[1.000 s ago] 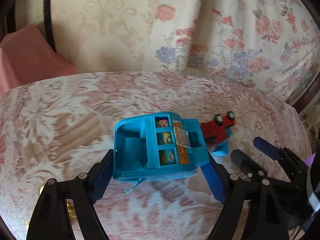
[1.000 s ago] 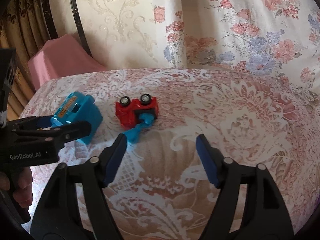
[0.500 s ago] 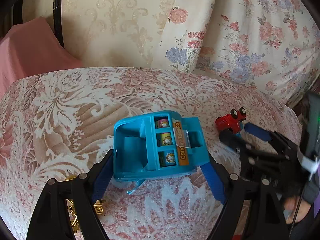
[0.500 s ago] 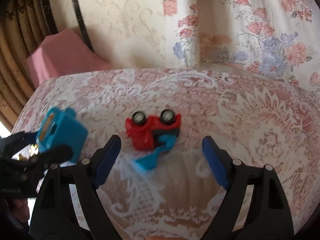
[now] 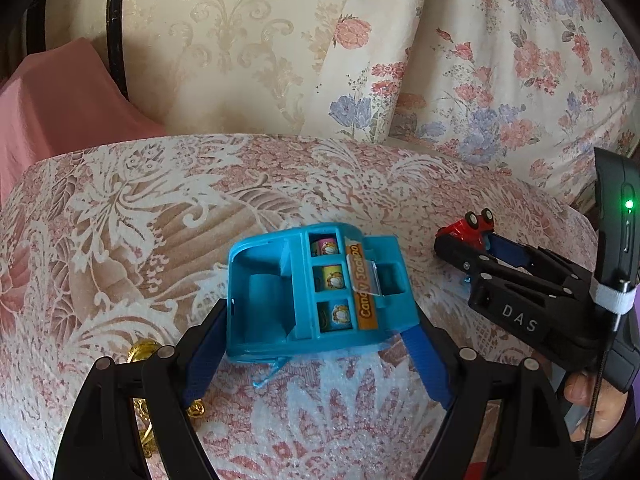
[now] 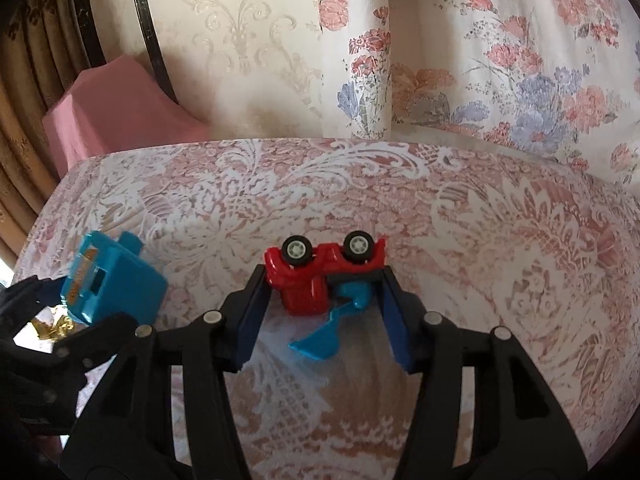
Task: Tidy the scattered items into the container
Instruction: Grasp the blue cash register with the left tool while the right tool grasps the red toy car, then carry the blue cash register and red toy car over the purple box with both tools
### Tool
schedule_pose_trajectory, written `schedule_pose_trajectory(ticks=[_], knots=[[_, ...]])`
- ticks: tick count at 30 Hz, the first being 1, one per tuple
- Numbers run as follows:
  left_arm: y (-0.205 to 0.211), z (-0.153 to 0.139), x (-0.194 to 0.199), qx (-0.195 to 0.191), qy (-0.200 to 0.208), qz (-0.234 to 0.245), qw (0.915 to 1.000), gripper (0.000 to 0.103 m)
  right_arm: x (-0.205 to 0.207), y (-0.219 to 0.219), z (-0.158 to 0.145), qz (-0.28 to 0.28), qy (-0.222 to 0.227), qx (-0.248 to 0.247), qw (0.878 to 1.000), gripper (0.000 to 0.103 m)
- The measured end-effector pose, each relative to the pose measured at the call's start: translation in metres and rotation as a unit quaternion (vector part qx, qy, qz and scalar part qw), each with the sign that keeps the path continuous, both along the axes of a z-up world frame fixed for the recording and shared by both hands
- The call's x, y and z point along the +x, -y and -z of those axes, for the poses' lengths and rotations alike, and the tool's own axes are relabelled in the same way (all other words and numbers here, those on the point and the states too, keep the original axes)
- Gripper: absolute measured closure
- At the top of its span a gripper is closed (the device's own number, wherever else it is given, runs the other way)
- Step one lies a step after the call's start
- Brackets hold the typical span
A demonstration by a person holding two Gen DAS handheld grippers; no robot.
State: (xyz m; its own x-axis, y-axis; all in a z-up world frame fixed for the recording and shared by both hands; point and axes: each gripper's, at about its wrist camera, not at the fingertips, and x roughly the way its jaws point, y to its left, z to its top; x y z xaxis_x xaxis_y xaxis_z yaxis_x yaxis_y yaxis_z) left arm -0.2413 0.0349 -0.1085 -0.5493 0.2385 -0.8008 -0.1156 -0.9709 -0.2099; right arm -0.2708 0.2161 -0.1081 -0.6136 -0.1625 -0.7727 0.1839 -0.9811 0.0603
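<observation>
The bed (image 6: 500, 264) was covered with a pink spread patterned in white lace-like leaves and flowers. On it lay a red toy car (image 6: 320, 272) turned wheels-up, with a blue scoop (image 6: 328, 332) touching its near side. To the left sat a blue toy candy machine (image 5: 316, 292), with gold trinkets (image 5: 146, 350) on the spread beside it.

An orange strip label (image 5: 365, 285) on the blue plastic toy slot machine (image 5: 316, 292) read "Candy Jackpo", its last letters unclear. White letters "DAS" (image 5: 519, 317) stood on the black body of the right gripper (image 5: 466, 246). In the right wrist view the same orange label (image 6: 82, 272) was too blurred to read.
</observation>
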Motion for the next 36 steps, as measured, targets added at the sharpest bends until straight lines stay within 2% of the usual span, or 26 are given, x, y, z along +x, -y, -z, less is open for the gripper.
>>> schedule_pose_trajectory(ticks=[6,17,36], knots=[[-0.008,-0.004,0.014,-0.005,-0.002,0.002,1.0000,0.020,0.022,-0.013,-0.010,0.017,0.002,-0.010,1.000,0.047],[-0.035,-0.031,0.067,-0.034,-0.035,0.012,0.9988,0.020,0.090,-0.030,-0.033,0.032,-0.012,-0.009,0.999,0.047],[-0.071,-0.092,0.167,-0.028,-0.095,0.043,0.9941,0.020,0.204,-0.063,-0.084,0.083,-0.040,-0.024,0.995,0.047]])
